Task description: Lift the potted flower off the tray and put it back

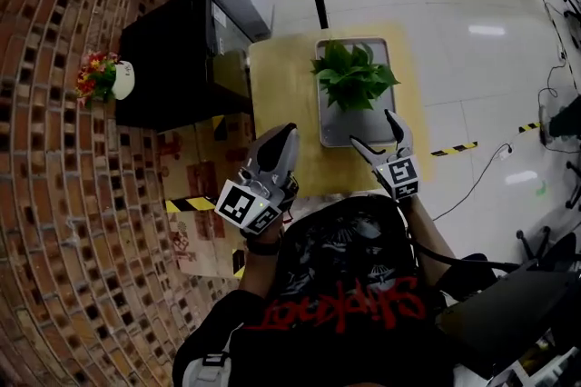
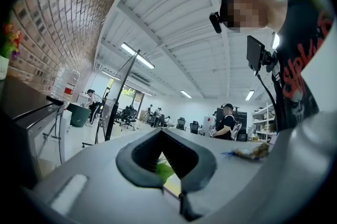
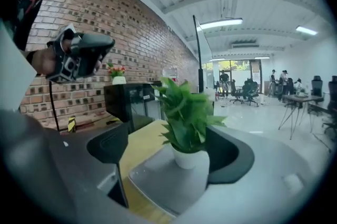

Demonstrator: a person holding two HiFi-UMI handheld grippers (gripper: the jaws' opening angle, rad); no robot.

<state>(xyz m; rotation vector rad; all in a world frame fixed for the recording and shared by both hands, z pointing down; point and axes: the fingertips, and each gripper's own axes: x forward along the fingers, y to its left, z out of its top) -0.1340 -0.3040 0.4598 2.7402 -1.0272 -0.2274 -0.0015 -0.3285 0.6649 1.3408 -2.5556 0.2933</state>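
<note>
Potted flower (image 1: 354,74) stands on grey tray (image 1: 337,131); right gripper (image 1: 374,129) at tray's near edge, jaws wide, holding nothing; left gripper (image 1: 289,133), left of tray, closed, empty.

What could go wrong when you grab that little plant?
1. The leaves spread wider than the white pot. The open right tongs might pinch and crush leaves instead of gripping the pot.
2. The pot is small and stands free on the grey tray. If one side of the tongs bumps it first, it could tip over or shove the tray across the table.
</note>
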